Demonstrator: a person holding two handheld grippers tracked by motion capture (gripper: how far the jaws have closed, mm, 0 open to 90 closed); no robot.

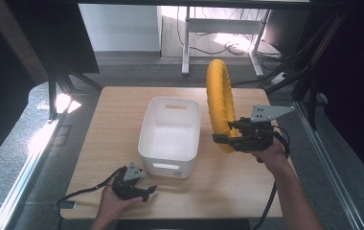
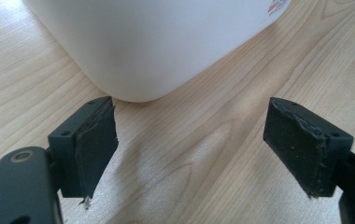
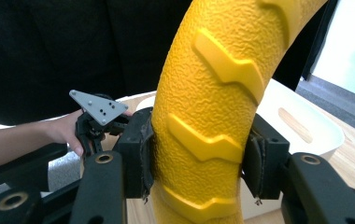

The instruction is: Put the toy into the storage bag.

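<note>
Right gripper (image 1: 224, 132) pinching yellow ring (image 1: 218, 103) upright beside white bin (image 1: 169, 165); left gripper (image 2: 189, 154) spread, idle. Shallow bite, apparently: may pivot, slip.

From my right tool's camera the yellow ring (image 3: 208, 116) runs off the top and bottom edges, and it blocks part of the white bin (image 3: 306, 126) behind it.
</note>
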